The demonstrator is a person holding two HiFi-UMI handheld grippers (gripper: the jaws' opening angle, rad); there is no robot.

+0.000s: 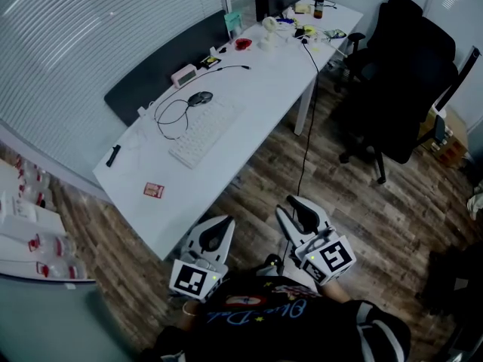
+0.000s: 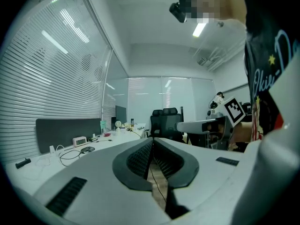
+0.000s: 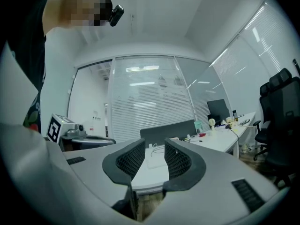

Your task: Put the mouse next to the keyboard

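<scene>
Head view, mouse (image 1: 200, 98): dark, oval, with a looped black cable (image 1: 167, 117)
Place: white desk (image 1: 260, 89), just beside the keyboard's (image 1: 204, 133) far end
Left gripper (image 2: 152, 143): jaws together, empty
Right gripper (image 3: 154, 149): jaws apart, empty

White desk (image 1: 264, 89) with keyboard (image 1: 202, 133), mouse (image 1: 200, 98), red card (image 1: 154, 190)

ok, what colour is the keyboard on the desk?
White. The keyboard shows best in the head view.
</scene>
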